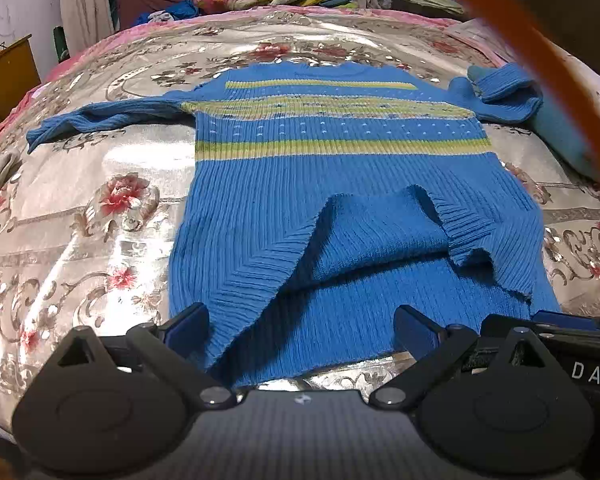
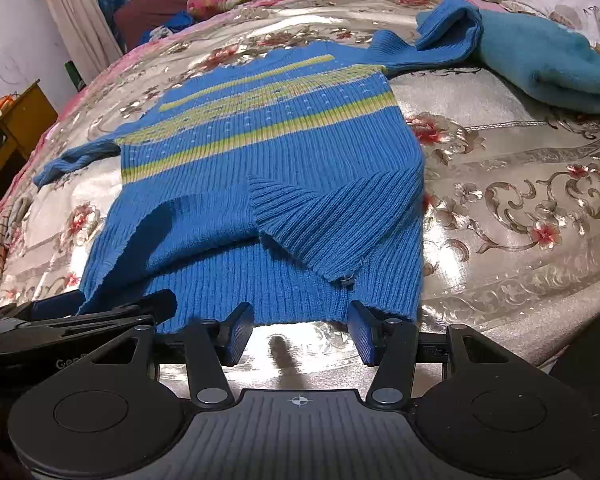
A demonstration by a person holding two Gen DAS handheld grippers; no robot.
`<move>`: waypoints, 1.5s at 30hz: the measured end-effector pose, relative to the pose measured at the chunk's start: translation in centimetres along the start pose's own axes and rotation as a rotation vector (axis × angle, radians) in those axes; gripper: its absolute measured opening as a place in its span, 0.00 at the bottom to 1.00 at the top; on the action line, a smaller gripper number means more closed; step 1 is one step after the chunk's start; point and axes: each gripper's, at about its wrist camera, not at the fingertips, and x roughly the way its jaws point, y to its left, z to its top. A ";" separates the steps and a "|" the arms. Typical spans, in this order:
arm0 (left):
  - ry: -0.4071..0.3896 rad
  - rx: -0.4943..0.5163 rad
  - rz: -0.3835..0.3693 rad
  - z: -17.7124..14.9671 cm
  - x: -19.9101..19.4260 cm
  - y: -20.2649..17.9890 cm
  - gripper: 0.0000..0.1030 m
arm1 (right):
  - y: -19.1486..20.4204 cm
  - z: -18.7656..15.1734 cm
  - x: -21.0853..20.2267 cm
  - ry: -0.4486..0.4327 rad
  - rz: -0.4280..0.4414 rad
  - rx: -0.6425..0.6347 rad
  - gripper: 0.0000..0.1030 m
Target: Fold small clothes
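My left jaws stand wide with nothing pinched: in the left wrist view the left gripper (image 1: 302,326) straddles the near hem of the blue sweater (image 1: 320,160), the knit lying between the fingers but the pads clear of it. The sweater lies chest-up on the floral bedspread (image 1: 80,200), sleeves spread to both sides, and its flipped-up hem flap (image 1: 380,232) sits rumpled across the lower body. I judge the step in hand is to take the hem properly, so I want the fingers lower and level with the edge before closing, catching both layers. In the right wrist view the right gripper (image 2: 300,334) is likewise parted and empty, its fingertips just at the hem's edge over bare bedspread, with the left tool close beside it. I should shift it toward the right corner, well apart from the other, so the fold lifts evenly and the flap flattens.
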 end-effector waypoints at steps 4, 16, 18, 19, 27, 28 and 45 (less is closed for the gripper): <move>0.011 -0.010 -0.004 -0.1 0.3 0.0 1.00 | 0.0 0.1 0.1 0.005 -0.001 -0.002 0.50; 0.035 -0.008 0.007 0.1 0.7 -0.2 1.00 | 0.0 0.2 0.4 0.015 -0.007 -0.005 0.50; 0.043 -0.006 0.012 0.1 0.7 -0.2 1.00 | 0.0 0.2 0.4 0.016 -0.008 -0.007 0.50; 0.047 -0.005 0.014 0.1 0.8 -0.2 1.00 | 0.1 0.2 0.4 0.016 -0.008 -0.007 0.50; 0.053 -0.001 0.022 0.1 0.9 -0.2 1.00 | 0.3 0.3 0.5 0.022 -0.019 -0.012 0.52; 0.054 -0.004 0.020 0.1 0.9 -0.2 1.00 | 0.3 0.4 0.4 0.022 -0.022 -0.015 0.52; 0.043 0.014 0.035 -0.1 0.7 -0.3 1.00 | 0.9 0.3 0.3 0.027 -0.054 -0.047 0.54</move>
